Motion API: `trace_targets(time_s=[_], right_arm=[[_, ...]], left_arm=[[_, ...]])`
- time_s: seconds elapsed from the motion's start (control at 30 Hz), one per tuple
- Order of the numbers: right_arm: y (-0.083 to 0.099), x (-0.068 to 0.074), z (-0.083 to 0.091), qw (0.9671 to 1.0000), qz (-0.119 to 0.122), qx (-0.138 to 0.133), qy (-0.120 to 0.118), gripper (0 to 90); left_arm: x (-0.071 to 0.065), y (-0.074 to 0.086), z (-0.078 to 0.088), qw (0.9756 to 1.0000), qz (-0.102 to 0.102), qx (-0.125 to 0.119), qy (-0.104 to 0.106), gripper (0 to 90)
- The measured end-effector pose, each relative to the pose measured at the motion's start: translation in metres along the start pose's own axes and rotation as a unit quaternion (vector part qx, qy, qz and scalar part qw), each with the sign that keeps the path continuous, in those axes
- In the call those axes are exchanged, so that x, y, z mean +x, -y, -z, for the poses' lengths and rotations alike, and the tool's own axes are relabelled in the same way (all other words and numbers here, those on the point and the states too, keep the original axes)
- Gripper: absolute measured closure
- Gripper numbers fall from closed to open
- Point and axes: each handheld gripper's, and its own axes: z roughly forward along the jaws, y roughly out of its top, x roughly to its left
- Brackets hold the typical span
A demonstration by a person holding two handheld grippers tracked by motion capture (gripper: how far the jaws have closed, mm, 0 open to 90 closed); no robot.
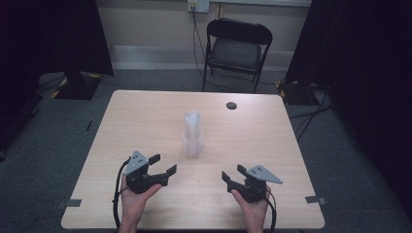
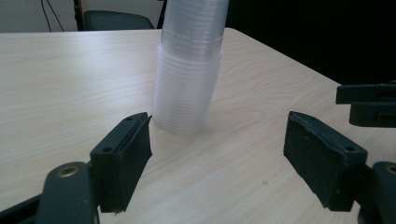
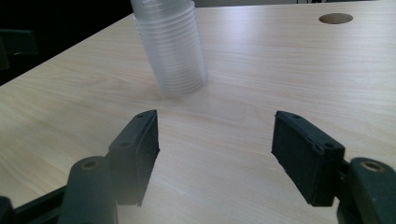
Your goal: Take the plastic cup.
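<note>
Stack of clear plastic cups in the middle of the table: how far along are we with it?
Nothing looks done yet: the stack of clear plastic cups stands whole and upright on the light wooden table, with no single cup set apart. In hand: nothing. The left claw and right claw both stand open and empty, short of the stack and aimed toward it. Left, as I read it: closing in, gripping the stack and pulling cups off.

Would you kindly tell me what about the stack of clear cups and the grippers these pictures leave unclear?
- Stack of clear cups: its top is cut off by the upper edge in both gripper views.
- Number of cups: rims too blurred and translucent to count in the high view.
- Right gripper: cut off by the right edge in the left gripper view.
- Left gripper: its cable partly hidden under the hand.
</note>
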Motion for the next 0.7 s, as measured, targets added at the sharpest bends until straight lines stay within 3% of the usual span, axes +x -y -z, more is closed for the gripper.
trace_targets(time_s=[0.3,0.5,0.7], right_arm=[[-0.001,0.003,0.002,1.0,0.002,-0.001,-0.005,31.9],[0.0,0.004,0.002,1.0,0.002,-0.004,-0.007,31.9],[0.002,0.003,0.002,0.9998,-0.007,-0.002,-0.016,31.9]], left_arm=[[0.0,-0.016,-0.012,0.9999,-0.002,-0.004,0.011,17.7],[0.001,-0.03,-0.019,0.9999,-0.004,-0.007,0.008,16.7],[0.0,-0.045,-0.023,0.9995,-0.028,-0.011,0.006,19.4]])
